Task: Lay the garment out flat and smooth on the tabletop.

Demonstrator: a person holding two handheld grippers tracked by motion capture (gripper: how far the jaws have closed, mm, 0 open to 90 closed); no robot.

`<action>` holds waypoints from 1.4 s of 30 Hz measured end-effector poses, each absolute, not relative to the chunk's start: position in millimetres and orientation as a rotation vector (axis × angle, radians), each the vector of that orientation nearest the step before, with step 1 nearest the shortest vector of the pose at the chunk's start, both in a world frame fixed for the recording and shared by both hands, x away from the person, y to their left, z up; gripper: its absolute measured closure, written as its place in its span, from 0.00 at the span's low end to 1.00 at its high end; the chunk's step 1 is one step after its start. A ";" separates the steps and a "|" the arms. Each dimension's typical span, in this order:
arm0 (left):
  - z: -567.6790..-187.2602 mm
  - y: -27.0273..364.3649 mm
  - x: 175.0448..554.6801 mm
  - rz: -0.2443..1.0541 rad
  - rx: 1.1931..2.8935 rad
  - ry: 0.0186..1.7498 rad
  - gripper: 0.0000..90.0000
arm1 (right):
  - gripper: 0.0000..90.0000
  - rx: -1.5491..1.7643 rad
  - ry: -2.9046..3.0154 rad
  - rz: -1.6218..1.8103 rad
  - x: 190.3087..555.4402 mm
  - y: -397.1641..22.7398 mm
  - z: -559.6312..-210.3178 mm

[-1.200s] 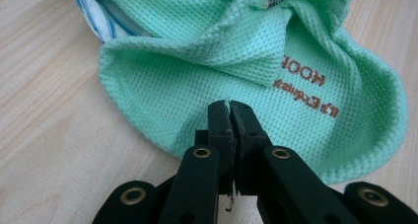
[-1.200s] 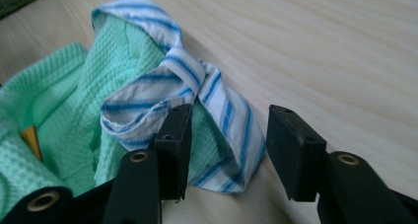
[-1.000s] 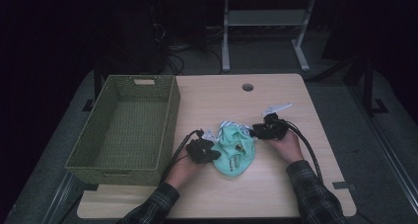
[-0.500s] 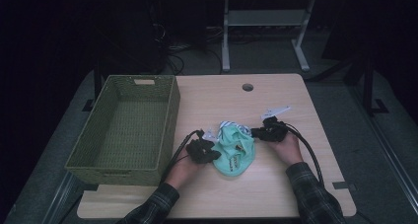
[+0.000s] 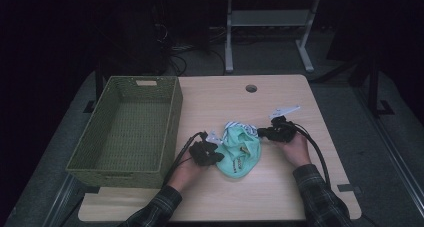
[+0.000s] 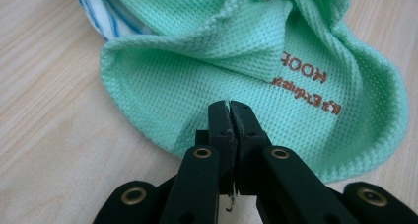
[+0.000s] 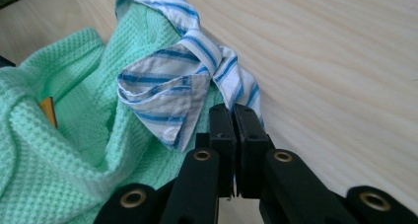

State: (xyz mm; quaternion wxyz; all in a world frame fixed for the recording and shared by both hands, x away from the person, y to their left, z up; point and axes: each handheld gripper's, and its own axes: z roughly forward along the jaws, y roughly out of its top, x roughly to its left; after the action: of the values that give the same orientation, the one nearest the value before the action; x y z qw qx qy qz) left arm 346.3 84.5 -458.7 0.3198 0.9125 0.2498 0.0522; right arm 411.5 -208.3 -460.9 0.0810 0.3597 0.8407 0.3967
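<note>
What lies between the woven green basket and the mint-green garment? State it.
The left gripper, shut on the mint-green garment, and bare tabletop, in the high view.

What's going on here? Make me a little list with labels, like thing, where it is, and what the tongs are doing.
thing: small mint green shirt with a blue-and-white striped collar and orange lettering
where: crumpled on the wooden table, right of the basket
basket: green woven basket, nothing in it, at the table's left edge
left tongs: shut on the green fabric at the shirt's left edge
right tongs: have just been closing, now shut on the shirt beside the collar
shirt state: lying on the table, not lifted
</note>
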 end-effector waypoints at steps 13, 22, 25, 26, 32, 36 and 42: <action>-458.6 84.1 346.0 0.143 2.402 0.656 0.98 | 0.97 1.136 2.407 1.145 405.0 -241.7 -443.1; -458.7 83.8 345.5 0.148 2.402 0.657 0.98 | 0.98 1.193 2.380 1.098 395.6 -263.1 -443.9; -458.8 83.7 345.3 0.150 2.399 0.658 0.98 | 0.98 1.208 2.373 1.088 393.3 -268.2 -443.7; -458.5 83.9 345.6 0.145 2.403 0.656 0.98 | 0.98 1.208 2.372 1.088 393.0 -269.1 -443.9; -458.2 84.1 346.1 0.137 2.403 0.657 0.97 | 0.97 1.231 2.377 1.096 391.8 -270.6 -447.2; -457.8 84.5 346.8 0.098 2.397 0.664 0.92 | 0.90 1.220 2.386 1.102 391.1 -269.1 -448.0; -452.6 81.0 343.4 0.110 2.381 0.649 0.83 | 0.76 1.221 2.375 1.112 384.6 -270.3 -446.9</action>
State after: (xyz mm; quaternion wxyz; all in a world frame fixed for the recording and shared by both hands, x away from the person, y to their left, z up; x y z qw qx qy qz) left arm 343.4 81.0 -452.6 0.3296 0.9100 0.2481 0.0419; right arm 384.6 -270.3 -446.9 0.1243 0.4188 0.8146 0.3815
